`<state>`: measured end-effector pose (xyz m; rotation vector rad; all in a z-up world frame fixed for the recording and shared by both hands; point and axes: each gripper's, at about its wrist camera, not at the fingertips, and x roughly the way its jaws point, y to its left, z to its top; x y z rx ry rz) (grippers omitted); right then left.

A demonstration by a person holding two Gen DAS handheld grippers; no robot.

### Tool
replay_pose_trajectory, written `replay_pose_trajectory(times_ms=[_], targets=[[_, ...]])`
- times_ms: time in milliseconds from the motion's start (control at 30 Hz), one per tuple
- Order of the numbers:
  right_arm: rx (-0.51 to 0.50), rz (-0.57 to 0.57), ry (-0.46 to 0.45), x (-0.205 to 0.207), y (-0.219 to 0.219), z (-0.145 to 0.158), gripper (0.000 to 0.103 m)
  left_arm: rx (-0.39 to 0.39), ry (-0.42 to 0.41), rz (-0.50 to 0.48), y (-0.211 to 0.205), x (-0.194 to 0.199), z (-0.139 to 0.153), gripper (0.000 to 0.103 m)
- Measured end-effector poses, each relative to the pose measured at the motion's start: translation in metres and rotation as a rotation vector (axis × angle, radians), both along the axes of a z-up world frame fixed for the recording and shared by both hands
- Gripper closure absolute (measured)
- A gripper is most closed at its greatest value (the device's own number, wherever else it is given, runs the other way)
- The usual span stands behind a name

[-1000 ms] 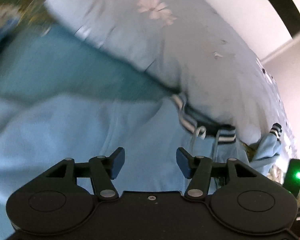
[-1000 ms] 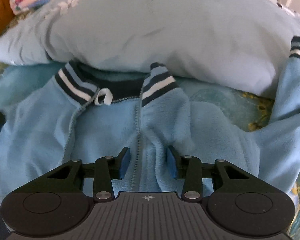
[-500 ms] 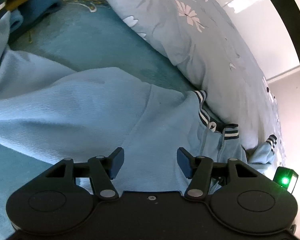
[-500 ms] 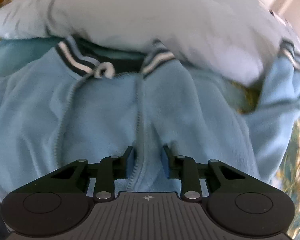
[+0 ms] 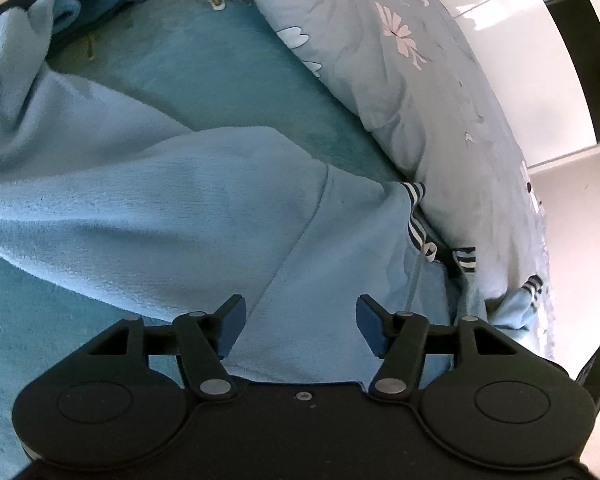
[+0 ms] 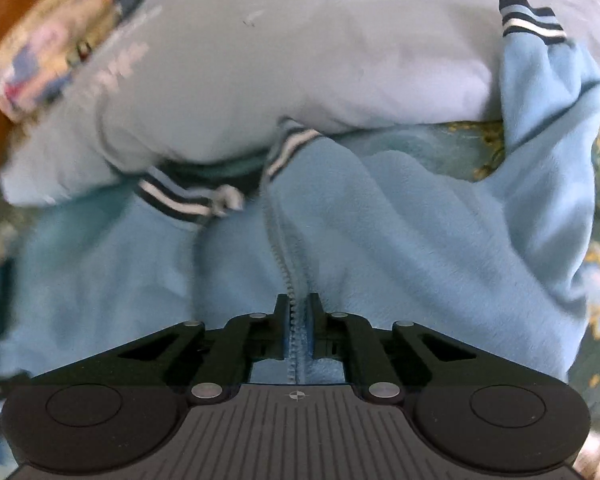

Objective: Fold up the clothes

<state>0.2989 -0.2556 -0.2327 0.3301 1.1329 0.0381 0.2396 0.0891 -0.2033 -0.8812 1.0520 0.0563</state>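
Our right claw (image 6: 298, 320) is clamped tight on the zipper edge of the fuzzy light-blue fleece jacket (image 6: 400, 232), and the fabric hides the pads. Our left claw (image 5: 298, 326) hangs spread wide above the same jacket (image 5: 160, 208), gripping nothing. The jacket lies on the teal bed sheet (image 5: 204, 76), its striped collar (image 6: 172, 200) tucked under the pale floral pillow (image 6: 300, 60). The right view is pretty blurry on its left side.
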Motion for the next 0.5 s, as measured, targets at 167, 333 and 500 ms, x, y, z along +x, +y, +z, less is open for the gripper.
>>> replay_pose_trajectory(times_ms=[167, 333, 500], targets=[[0.055, -0.007, 0.01, 0.005, 0.025, -0.002, 0.097, -0.02, -0.008, -0.004, 0.003, -0.003, 0.002, 0.042], [0.083, 0.013, 0.021, 0.004, 0.045, -0.015, 0.097, -0.025, -0.006, -0.019, 0.002, -0.008, 0.003, 0.042], [0.011, 0.066, 0.013, -0.004, 0.053, -0.017, 0.097, -0.04, -0.012, -0.019, -0.002, -0.011, 0.002, 0.041]])
